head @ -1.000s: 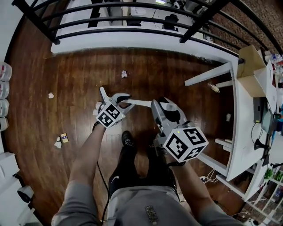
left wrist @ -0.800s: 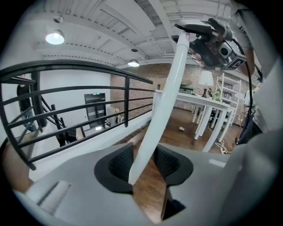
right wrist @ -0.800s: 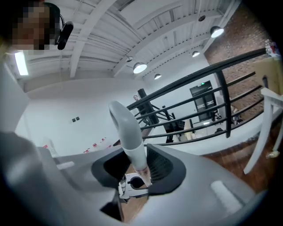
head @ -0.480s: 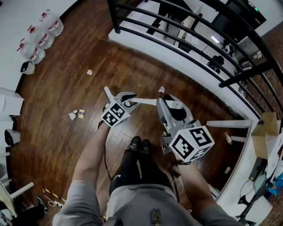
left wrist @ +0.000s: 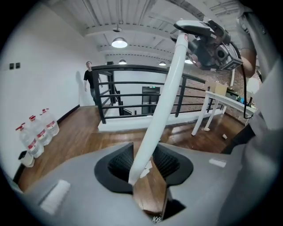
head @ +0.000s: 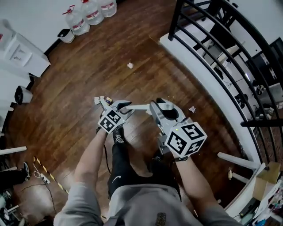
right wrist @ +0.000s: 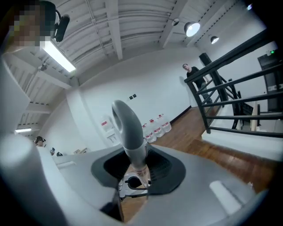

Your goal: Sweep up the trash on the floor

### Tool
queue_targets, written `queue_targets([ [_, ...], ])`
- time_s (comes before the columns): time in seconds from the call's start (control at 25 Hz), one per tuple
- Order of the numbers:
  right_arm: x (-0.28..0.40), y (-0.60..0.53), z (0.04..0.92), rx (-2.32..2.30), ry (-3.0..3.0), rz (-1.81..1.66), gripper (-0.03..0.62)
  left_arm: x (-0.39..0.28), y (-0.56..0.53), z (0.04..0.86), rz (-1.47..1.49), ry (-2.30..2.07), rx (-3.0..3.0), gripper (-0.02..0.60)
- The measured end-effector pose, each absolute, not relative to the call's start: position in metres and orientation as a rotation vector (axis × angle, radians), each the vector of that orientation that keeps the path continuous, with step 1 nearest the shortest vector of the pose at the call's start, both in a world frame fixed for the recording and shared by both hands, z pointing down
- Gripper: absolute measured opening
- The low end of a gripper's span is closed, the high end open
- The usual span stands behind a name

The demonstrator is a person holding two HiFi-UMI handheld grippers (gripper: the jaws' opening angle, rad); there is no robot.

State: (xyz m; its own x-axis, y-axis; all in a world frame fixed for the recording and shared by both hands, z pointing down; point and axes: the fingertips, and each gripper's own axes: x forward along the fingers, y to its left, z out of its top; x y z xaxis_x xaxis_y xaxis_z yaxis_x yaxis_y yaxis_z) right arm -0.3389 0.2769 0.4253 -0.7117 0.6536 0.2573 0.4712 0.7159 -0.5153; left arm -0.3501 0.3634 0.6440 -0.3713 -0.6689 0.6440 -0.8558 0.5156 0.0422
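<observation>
Both grippers now sit farther round than a second ago. The person has turned, so the black metal railing (head: 175, 20) stands at the right of the head view and the clear water bottles (head: 93, 11) at the top left.

The left gripper (head: 114, 103) pinches a smooth white pole (left wrist: 163, 106) between its ribbed black jaws. The right gripper (head: 161, 106) has its jaws clamped on a curved grey handle (right wrist: 128, 128) with a small label at its base. I take both for parts of one broom, though its head is not in view.

The sweeping seems barely begun. A white crumpled scrap (head: 97, 100) with a small yellowish bit (head: 107, 99) beside it lies on the floor (head: 66, 110), just beside the left gripper. A second paper scrap (head: 130, 65) lies well apart toward the bottles. A third scrap (head: 192, 109) rests near the white ledge under the railing. None is gathered, and no dustpan shows.

The floor is dark, glossy wood planking, so light paper should slide easily.
</observation>
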Motion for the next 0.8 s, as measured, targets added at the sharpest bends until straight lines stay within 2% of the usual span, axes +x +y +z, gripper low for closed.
queue_targets([
  [0.44, -0.436, 0.519, 0.504, -0.911, -2.340, 0.528, 0.100, -0.407, 0.595, 0.727, 0.302, -2.021, 1.146, 0.132],
  [0.64, -0.470, 0.563, 0.535, -0.807, -2.348, 0.518, 0.100, -0.441, 0.637, 0.759, 0.275, -1.993, 1.178, 0.133],
  [0.8, -0.480, 0.542, 0.546, -0.656, -2.375, 0.510, 0.098, -0.456, 0.615, 0.770, 0.271, -1.943, 1.274, 0.137],
])
